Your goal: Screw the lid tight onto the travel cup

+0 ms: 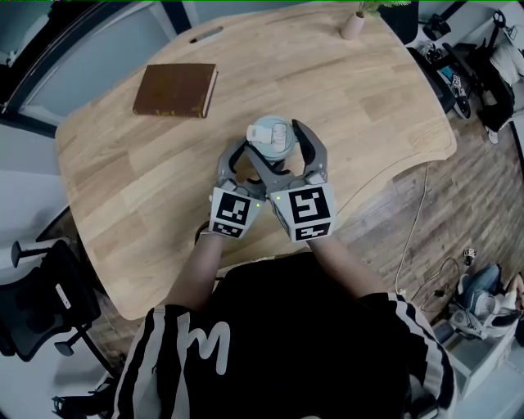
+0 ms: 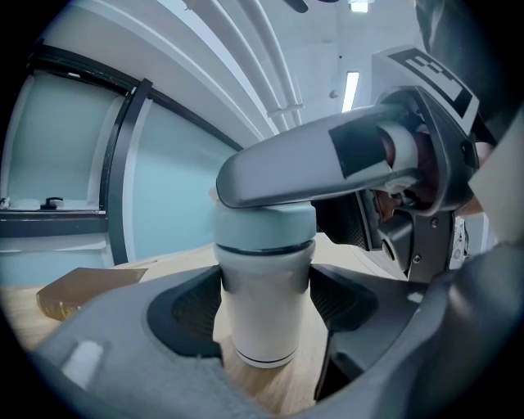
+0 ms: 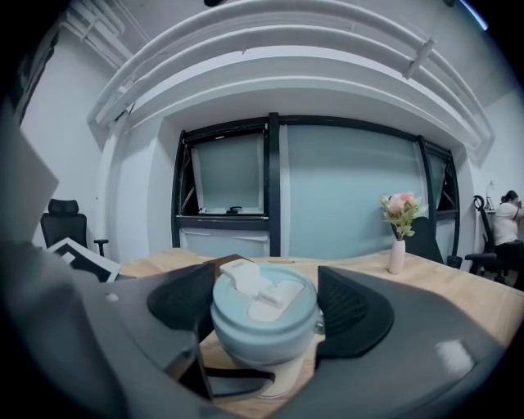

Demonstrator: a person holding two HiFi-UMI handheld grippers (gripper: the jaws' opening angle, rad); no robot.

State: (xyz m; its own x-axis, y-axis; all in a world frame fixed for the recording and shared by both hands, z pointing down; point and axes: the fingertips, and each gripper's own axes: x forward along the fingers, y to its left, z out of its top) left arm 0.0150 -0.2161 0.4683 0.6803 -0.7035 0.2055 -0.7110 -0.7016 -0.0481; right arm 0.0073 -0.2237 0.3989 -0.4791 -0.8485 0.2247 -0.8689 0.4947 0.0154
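Note:
A white travel cup (image 2: 264, 311) with a pale blue lid (image 1: 270, 135) stands upright on the wooden table (image 1: 368, 106), just in front of me. My left gripper (image 1: 254, 162) is shut on the cup's body, a dark pad pressing on each side (image 2: 264, 315). My right gripper (image 1: 276, 137) sits higher, its jaws shut around the lid (image 3: 266, 315) with both pads touching the rim. In the left gripper view, one right finger (image 2: 327, 164) crosses over the lid. From the head view the cup's body is hidden under the lid and fingers.
A brown book (image 1: 175, 90) lies on the table to the far left of the cup. A small vase with flowers (image 1: 354, 24) stands at the far edge. A black office chair (image 1: 41, 303) is off the table's near left corner.

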